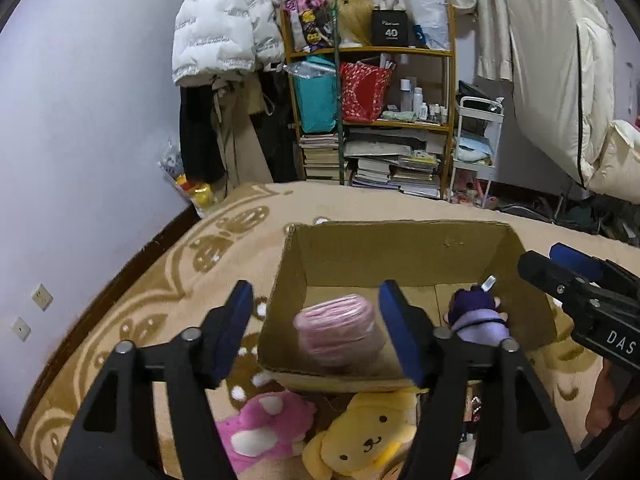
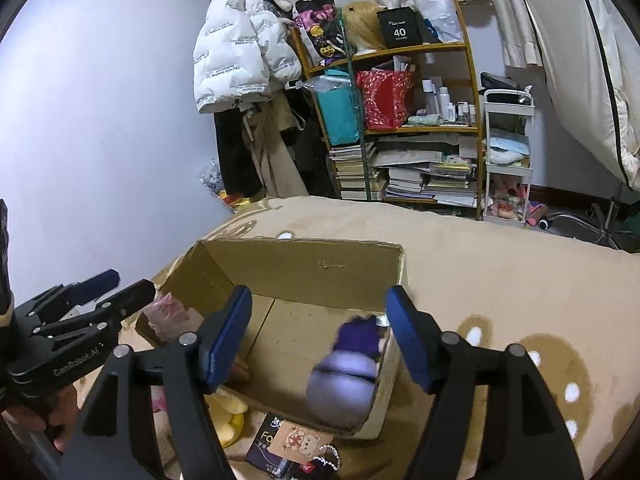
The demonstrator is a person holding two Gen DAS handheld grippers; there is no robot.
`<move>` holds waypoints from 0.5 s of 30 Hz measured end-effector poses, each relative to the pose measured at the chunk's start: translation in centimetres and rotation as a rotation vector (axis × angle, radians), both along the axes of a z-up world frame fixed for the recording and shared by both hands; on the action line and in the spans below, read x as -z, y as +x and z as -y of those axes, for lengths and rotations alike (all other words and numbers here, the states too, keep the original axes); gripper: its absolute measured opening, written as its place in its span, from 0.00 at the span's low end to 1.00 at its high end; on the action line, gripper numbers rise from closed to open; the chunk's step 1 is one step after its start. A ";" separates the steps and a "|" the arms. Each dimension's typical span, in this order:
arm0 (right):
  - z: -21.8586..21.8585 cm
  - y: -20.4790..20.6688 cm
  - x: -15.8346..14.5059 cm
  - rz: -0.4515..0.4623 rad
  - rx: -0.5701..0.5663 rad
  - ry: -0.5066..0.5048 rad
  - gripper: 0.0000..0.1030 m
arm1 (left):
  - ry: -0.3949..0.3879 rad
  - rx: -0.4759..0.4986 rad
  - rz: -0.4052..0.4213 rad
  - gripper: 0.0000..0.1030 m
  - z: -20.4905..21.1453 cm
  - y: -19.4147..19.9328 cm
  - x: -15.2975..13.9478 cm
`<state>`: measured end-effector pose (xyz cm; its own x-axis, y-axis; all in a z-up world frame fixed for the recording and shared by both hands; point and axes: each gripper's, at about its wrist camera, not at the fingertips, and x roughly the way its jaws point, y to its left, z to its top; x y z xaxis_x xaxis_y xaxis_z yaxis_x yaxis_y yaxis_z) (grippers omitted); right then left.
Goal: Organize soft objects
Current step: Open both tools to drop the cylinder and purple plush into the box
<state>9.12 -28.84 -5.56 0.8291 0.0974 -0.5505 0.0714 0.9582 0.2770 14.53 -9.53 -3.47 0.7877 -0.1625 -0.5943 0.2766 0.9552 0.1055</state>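
Observation:
An open cardboard box (image 1: 400, 252) stands on a tan patterned blanket. Inside lie a pink soft roll (image 1: 340, 330) at the left and a purple plush doll (image 1: 478, 314) at the right. In the right wrist view the doll (image 2: 348, 372) is blurred inside the box (image 2: 300, 268). My left gripper (image 1: 320, 332) is open and empty above the box's near wall. My right gripper (image 2: 320, 340) is open and empty over the box, just above the doll. A pink plush (image 1: 266, 424) and a yellow bear plush (image 1: 368, 436) lie in front of the box.
A cluttered shelf (image 1: 372, 112) with books and bags stands behind, a white trolley (image 1: 476, 148) beside it. Coats hang at the left (image 1: 224, 32). A dark packet and a bear card (image 2: 298, 440) lie by the box's near corner. A wall (image 1: 80, 120) runs along the left.

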 end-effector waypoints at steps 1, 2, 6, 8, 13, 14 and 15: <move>0.0 -0.1 -0.1 -0.002 -0.001 0.006 0.78 | 0.003 0.006 0.010 0.68 0.0 -0.4 -0.3; 0.0 -0.2 -0.2 -0.004 -0.002 0.011 0.80 | 0.001 0.009 0.021 0.69 -0.1 -0.7 -0.6; -0.6 -1.0 -0.8 -0.013 -0.016 0.013 0.87 | 0.016 0.014 0.038 0.81 -0.2 -2.0 -1.8; -1.0 -1.5 -1.0 -0.009 -0.019 0.005 0.93 | 0.022 0.011 0.034 0.82 -0.4 -2.6 -2.2; -2.3 -3.2 -2.0 -0.007 -0.035 -0.018 1.00 | 0.013 -0.004 -0.011 0.91 -1.6 -3.9 -2.8; -2.5 -3.5 -2.1 -0.010 -0.039 -0.020 1.00 | 0.015 -0.007 -0.017 0.92 -1.9 -4.2 -2.9; -2.6 -3.8 -2.2 -0.012 -0.042 -0.020 1.00 | 0.017 -0.011 -0.020 0.94 -2.1 -4.5 -2.9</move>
